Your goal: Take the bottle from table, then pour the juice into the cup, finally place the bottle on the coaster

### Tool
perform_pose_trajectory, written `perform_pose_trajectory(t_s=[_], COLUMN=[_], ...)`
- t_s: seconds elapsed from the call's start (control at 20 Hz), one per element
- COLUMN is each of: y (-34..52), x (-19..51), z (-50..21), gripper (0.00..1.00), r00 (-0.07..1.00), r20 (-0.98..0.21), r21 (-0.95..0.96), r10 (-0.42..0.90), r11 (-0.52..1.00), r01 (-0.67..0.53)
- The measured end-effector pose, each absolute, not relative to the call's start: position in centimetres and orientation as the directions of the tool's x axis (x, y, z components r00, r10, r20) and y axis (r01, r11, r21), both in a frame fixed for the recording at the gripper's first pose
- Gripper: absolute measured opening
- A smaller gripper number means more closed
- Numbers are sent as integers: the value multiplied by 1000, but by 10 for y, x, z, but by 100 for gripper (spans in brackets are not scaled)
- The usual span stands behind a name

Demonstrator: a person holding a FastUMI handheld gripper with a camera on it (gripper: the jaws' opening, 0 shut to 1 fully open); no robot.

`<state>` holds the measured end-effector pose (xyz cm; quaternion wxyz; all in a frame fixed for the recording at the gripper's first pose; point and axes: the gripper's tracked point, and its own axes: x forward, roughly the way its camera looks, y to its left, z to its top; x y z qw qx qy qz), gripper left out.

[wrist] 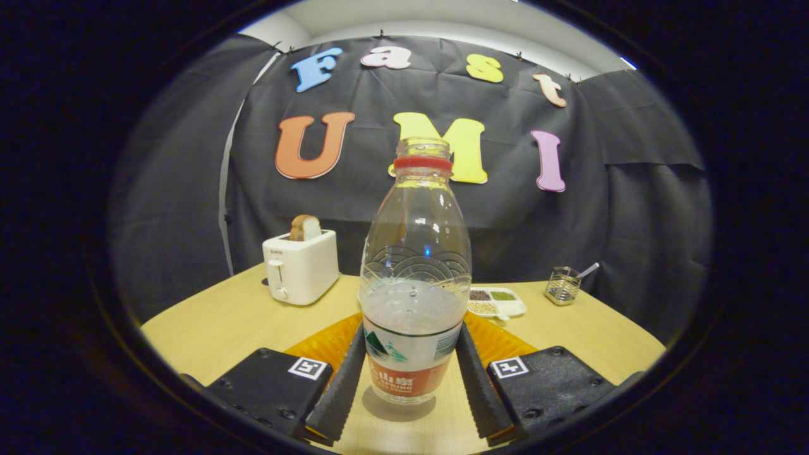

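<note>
A clear plastic bottle (414, 278) stands upright on a pale wooden bench (227, 322), set between the two fingers of the tongs (409, 382), which flank its lower half on either side. Both fingers (344, 379) lie against the labelled base, so the tongs appear clamped on the bottle, though whether they press firmly cannot be told. The bottle has no cap; a red ring (423, 163) circles its open neck, and clear liquid fills it to roughly the top of the label, with the upper body empty. The base appears to rest on the bench, with a shadow beneath it. Just behind the bottle, and partly hidden by it and by the fingers, lies an orange ribbed coaster (322, 344), showing on both sides of the bottle. Farther back on the one side stands a white toaster (302, 266) with a slice of bread (306, 227) rising from its slot. On the other side, just beyond the bottle's shoulder, sits a white divided dish (502, 303) holding small portions of dark, green and pale grains. Farther out near the bench's far edge stands a small wire holder (562, 285) with a utensil handle leaning out of it. Black cloth hangs behind the bench as the booth's wall.
</note>
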<state>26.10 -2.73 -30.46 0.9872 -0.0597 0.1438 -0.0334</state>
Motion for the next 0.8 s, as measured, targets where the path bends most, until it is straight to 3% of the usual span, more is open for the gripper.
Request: perform_pose_trajectory(t_s=[0.8], y=[-27], x=[269], z=[-379], gripper=[82], r00=[935], r20=[-351], r21=[-168], r10=[-45], r11=[986], r01=[-15])
